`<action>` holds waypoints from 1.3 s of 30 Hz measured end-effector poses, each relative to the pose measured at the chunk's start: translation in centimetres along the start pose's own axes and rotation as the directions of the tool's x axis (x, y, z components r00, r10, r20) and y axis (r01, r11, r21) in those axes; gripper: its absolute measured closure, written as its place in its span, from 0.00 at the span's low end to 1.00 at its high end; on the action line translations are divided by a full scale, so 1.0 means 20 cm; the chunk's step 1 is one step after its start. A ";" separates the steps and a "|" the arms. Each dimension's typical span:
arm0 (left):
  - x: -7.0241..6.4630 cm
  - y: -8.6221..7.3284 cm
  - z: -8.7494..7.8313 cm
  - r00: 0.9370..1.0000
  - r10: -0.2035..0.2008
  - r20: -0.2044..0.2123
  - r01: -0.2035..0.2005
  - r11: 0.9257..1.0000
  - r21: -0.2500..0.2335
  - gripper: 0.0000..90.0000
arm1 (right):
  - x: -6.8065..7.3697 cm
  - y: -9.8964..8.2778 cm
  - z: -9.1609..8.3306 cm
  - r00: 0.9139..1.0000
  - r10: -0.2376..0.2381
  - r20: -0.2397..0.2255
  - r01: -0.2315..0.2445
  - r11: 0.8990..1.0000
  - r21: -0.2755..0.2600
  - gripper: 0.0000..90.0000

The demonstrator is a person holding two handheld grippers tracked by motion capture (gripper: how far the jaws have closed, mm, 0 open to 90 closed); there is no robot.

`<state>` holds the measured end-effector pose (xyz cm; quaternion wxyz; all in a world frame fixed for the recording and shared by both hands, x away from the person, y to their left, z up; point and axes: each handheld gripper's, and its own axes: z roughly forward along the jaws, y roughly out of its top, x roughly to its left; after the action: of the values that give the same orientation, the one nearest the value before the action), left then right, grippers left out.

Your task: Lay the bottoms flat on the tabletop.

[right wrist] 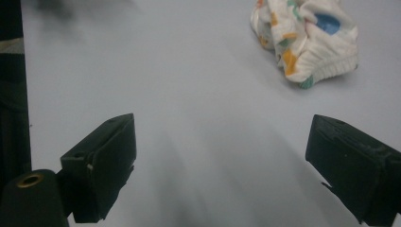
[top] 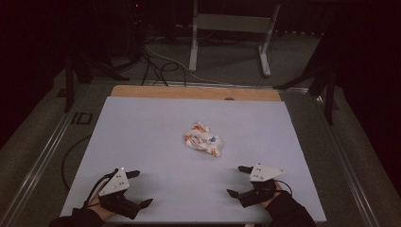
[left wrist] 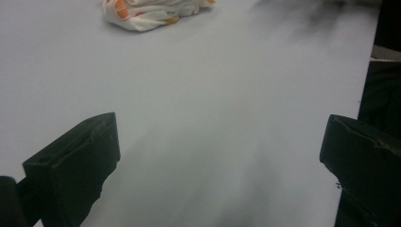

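White patterned cloth (top: 203,138) is seen crumpled ahead of and between both grippers, well apart from each. Left gripper (top: 140,188) and right gripper (top: 238,180) are held spread, empty; handling appears not yet begun.

There are no words, numbers, labels or signs to read in these pictures. The crumpled white cloth (top: 203,139) with orange, blue and green patches in the middle of the pale grey table top (top: 142,142) has coloured shapes on it, but no letters. The grey three-cornered plates on the two black grippers, near the table's front edge, are plain.
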<state>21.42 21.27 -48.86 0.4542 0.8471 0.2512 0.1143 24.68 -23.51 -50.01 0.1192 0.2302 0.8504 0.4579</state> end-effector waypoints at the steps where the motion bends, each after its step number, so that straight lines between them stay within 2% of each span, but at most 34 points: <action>1: 0.00 0.00 0.00 1.000 -0.003 0.009 0.003 1.000 -0.002 0.00 | 0.00 0.00 0.00 1.000 0.010 -0.006 -0.010 1.000 -0.003 0.10; 4: -0.01 0.01 0.01 1.000 0.001 0.023 -0.001 1.000 0.001 0.00 | 0.01 0.01 0.00 0.999 0.023 -0.024 -0.023 1.000 0.000 0.10; 14: -0.03 0.10 0.01 0.996 0.046 0.073 -0.046 0.999 0.000 0.00 | 0.08 0.13 -0.02 0.996 0.004 -0.092 -0.004 1.000 0.001 0.11; 16: -0.02 0.12 0.01 0.996 0.041 0.080 -0.040 0.999 -0.008 0.00 | 0.08 0.16 -0.02 0.995 0.004 -0.096 -0.005 1.000 -0.007 0.11; 24: 0.00 0.18 0.02 0.994 0.054 0.098 -0.053 0.998 -0.015 0.00 | 0.08 0.26 -0.05 0.997 -0.042 -0.067 0.040 0.999 -0.027 0.11; 26: 0.01 0.20 0.02 0.994 0.055 0.100 -0.053 0.998 -0.018 0.00 | 0.07 0.28 -0.06 0.997 -0.042 -0.067 0.040 0.999 -0.034 0.11; 28: 0.02 0.23 0.03 0.994 0.050 0.102 -0.046 0.998 -0.035 0.00 | 0.04 0.32 -0.08 0.998 -0.047 -0.039 0.046 0.998 -0.047 0.11; 34: 0.05 0.28 0.04 0.993 0.056 0.105 -0.052 0.998 -0.034 0.00 | -0.02 0.38 -0.12 0.999 -0.045 0.011 0.046 0.997 -0.065 0.11; 39: 0.08 0.30 0.07 0.994 0.037 0.107 -0.033 0.999 -0.035 0.00 | -0.06 0.41 -0.13 0.999 -0.032 0.028 0.035 0.996 -0.086 0.11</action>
<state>25.32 18.37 -44.67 0.4791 0.8486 0.2096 0.0804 26.95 -22.17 -41.66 0.1479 0.2165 0.8319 0.4890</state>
